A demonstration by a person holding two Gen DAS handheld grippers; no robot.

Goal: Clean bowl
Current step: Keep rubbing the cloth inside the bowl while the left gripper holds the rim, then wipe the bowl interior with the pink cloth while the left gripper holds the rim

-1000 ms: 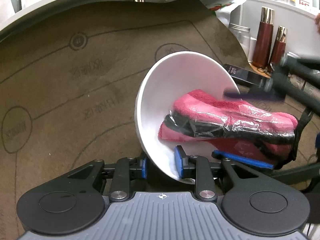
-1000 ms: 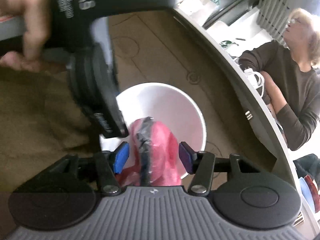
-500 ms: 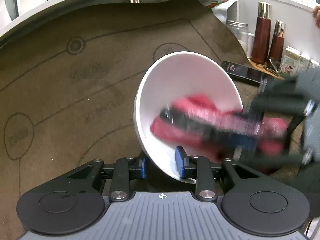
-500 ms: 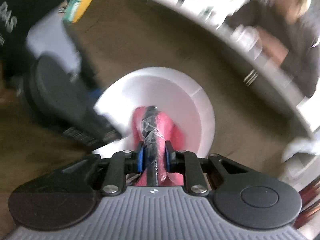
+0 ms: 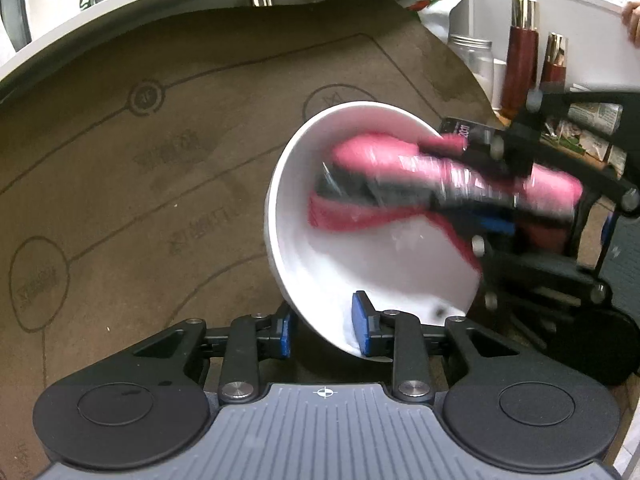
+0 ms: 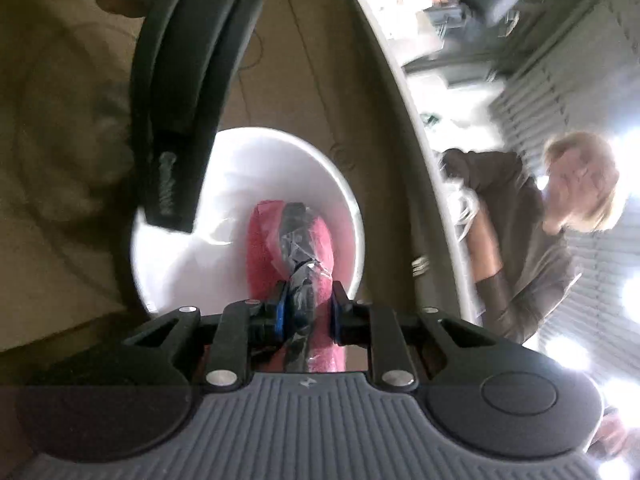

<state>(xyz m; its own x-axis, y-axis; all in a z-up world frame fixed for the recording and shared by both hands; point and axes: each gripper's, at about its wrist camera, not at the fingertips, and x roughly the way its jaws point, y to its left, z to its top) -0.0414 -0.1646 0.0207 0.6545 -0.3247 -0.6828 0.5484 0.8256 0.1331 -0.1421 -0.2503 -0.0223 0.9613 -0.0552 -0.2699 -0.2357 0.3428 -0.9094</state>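
Observation:
A white bowl (image 5: 360,264) hangs tilted on its side over the brown mat, mouth turned to the right. My left gripper (image 5: 323,330) has the bowl's lower rim between its blue pads; one pad lies outside the wall and one inside, and the jaws are opening slightly. A pink cloth (image 5: 372,156) wrapped in clear film with a dark band presses against the upper inside of the bowl, motion-blurred. My right gripper (image 6: 307,312) is shut on that cloth (image 6: 264,248), pointing into the bowl (image 6: 240,168). The left gripper's black body (image 6: 180,80) covers the bowl's left side there.
The brown printed mat (image 5: 160,160) covers a round white table (image 5: 120,4). At the far right stand two dark red bottles (image 5: 520,52), a glass jar (image 5: 472,60), a phone (image 5: 460,126) and some packets. A person (image 6: 520,220) sits beyond the table's edge.
My right gripper shut on the pink cloth and swept it from the bowl's lower middle up toward the far rim. The bowl stayed tilted in the left gripper, whose pads parted slightly.

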